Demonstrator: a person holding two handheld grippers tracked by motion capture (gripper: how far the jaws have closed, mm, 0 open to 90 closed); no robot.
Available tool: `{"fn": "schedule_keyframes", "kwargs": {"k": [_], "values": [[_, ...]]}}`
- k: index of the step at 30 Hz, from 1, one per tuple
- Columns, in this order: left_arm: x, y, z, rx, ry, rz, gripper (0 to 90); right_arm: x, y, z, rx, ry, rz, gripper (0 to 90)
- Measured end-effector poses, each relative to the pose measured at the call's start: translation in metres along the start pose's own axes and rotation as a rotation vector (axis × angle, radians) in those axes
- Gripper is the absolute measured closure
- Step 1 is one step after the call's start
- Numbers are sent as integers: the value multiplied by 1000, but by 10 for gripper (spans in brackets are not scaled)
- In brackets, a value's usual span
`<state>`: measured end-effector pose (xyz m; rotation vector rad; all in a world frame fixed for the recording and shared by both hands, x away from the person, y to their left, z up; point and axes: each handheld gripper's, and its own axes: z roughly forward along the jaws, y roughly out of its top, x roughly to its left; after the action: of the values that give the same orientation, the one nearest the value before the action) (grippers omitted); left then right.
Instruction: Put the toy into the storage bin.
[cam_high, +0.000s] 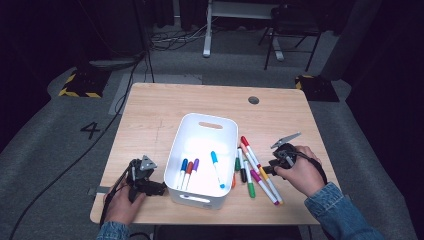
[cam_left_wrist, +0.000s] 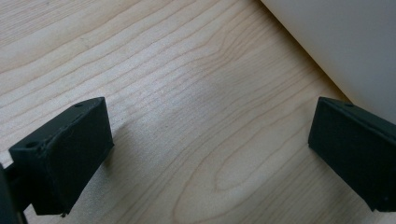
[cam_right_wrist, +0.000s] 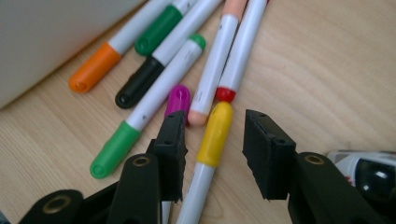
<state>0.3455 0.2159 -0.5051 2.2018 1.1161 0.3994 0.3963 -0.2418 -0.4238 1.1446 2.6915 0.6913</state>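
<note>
Several markers (cam_high: 252, 170) lie loose on the wooden table (cam_high: 150, 110) just right of a white bin (cam_high: 186, 134). More markers (cam_high: 189, 172) lie inside the bin. My right gripper (cam_high: 268, 170) is low over the loose pile, and its jaws (cam_right_wrist: 217, 130) straddle a yellow-capped marker (cam_right_wrist: 212, 140) with a gap showing on each side, so it is open. Beside it lie a green-capped marker (cam_right_wrist: 114, 149), a black-capped one (cam_right_wrist: 137, 86), an orange cap (cam_right_wrist: 91, 70) and a purple cap (cam_right_wrist: 177, 100). My left gripper (cam_high: 161, 188) rests open on bare wood (cam_left_wrist: 201, 130) left of the bin, holding nothing.
The bin's white wall (cam_left_wrist: 345, 42) stands close to the left gripper's right jaw. A round cable hole (cam_high: 253, 100) sits at the table's far right. Chair and desk legs (cam_high: 280, 45) stand on the floor beyond the table.
</note>
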Motion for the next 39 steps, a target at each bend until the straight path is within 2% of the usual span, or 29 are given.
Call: {"fn": "schedule_keyframes", "kwargs": {"k": [6, 8, 14, 21, 23, 25, 28, 35, 39], "values": [[0, 0, 0, 0, 0, 0, 0, 0, -19, 12, 49, 19, 29, 617], [0, 0, 0, 0, 0, 0, 0, 0, -24, 15, 66, 9, 36, 626], [0, 0, 0, 0, 0, 0, 0, 1, -31, 21, 105, 16, 45, 667], [0, 0, 0, 0, 0, 0, 0, -1, -36, 26, 154, -23, 47, 718], [0, 0, 0, 0, 0, 0, 0, -1, -38, 25, 150, -29, 56, 729], [0, 0, 0, 0, 0, 0, 0, -1, -39, 24, 163, -55, 48, 756], [0, 0, 0, 0, 0, 0, 0, 0, -39, 25, 164, -66, 41, 763], [0, 0, 0, 0, 0, 0, 0, -1, -38, 25, 172, -58, 38, 771], [0, 0, 0, 0, 0, 0, 0, -2, -37, 22, 158, -43, 51, 771]]}}
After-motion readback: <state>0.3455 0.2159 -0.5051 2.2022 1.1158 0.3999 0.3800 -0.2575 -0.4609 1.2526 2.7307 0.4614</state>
